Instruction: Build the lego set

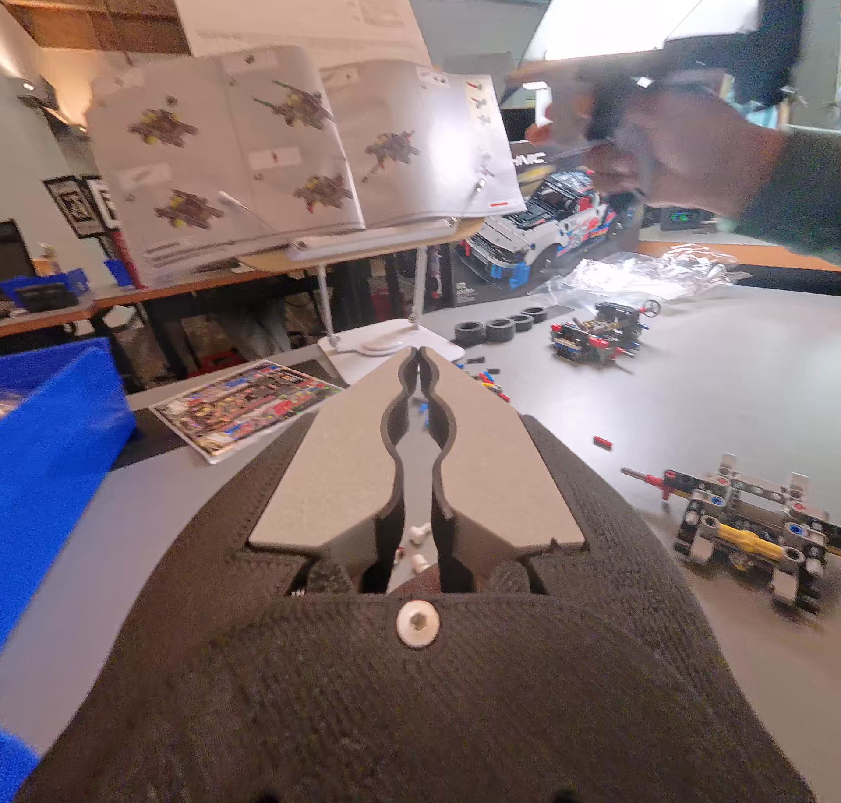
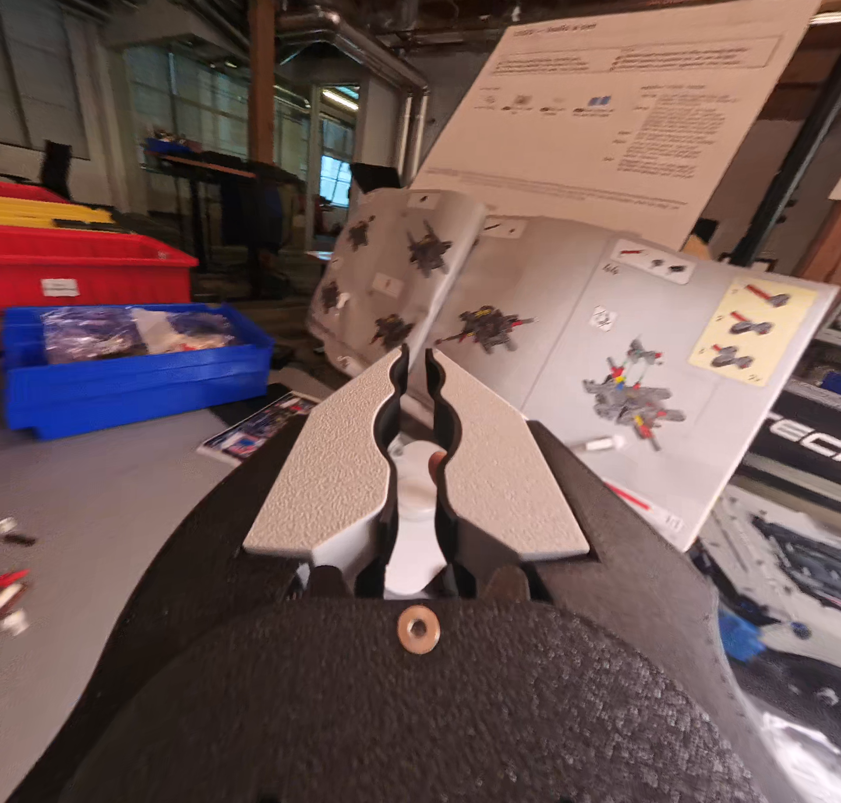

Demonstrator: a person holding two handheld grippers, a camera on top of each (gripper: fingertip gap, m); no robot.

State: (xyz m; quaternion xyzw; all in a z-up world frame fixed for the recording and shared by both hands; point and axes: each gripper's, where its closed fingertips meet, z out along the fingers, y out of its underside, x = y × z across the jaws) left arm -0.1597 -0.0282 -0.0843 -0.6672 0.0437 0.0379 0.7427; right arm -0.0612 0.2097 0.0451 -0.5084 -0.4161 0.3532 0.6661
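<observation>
My left gripper [image 1: 418, 354] is shut and empty, held above the grey table [image 1: 682, 394]. To its right a grey and yellow lego assembly [image 1: 755, 535] lies on the table. A black assembly [image 1: 596, 333] and a row of black tyres [image 1: 500, 324] lie farther back. The open instruction booklet [image 1: 296, 153] rests on a white stand [image 1: 387, 349]. My right gripper [image 2: 415, 357] points at the booklet [image 2: 569, 349]. Its jaws are a narrow gap apart with nothing between them. A blurred hand [image 1: 682, 158] shows at the upper right of the left wrist view.
A blue bin [image 1: 54, 440] stands at the left, with a sticker sheet [image 1: 245, 403] beside it. Loose small pieces [image 1: 489, 378] and a red piece [image 1: 602, 442] lie on the table. The set's box [image 1: 546, 230] and a plastic bag [image 1: 637, 271] are behind. A red bin [image 2: 91, 271] stands far left. The tips of one gripper are about 30 centimetres away from the tips of the other.
</observation>
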